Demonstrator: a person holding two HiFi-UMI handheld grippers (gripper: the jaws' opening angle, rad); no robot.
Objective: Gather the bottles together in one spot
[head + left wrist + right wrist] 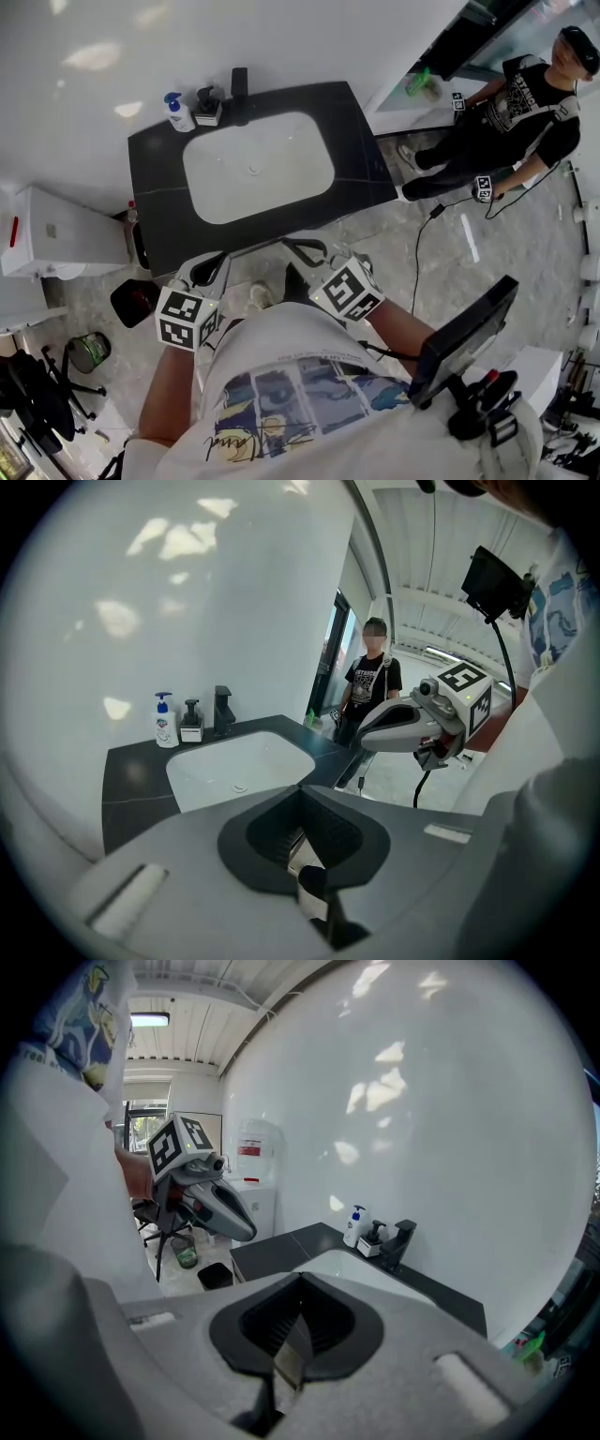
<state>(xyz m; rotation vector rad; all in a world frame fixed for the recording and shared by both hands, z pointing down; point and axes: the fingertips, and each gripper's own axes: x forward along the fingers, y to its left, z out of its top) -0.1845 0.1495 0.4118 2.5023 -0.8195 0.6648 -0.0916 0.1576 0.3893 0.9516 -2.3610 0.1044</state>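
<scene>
The head view is showing the whole dark bench (159, 202) from above, with its white basin (258, 166) sunk in the middle. A white pump bottle (178, 114) with a blue top is standing at the back left corner. A small black-pump dispenser (208, 106) is standing just beside the bottle, and the black tap (239, 89) is sitting next along the back edge.

The left gripper (214, 261) and the right gripper (305, 251) are hovering off the front edge, well apart from both containers. Their jaws are not showing clearly from above.

The left gripper view is looking straight at its own gripper (302, 844), which is clenched with nothing between the jaws. It is also catching a second person (372, 682) standing beyond the bench's far right end.

The right gripper view is showing its gripper (296, 1338) likewise clenched and empty. It is also taking in a white cabinet (253, 1162) past the left end.

Only the side-on gripper views are showing the bottle (166, 722) and dispenser (191, 724) standing upright, long axes vertical. Which way their nozzles are facing is too small to tell. A green item (419, 84) is lying on a white ledge beyond the right end, too blurred to identify.
</scene>
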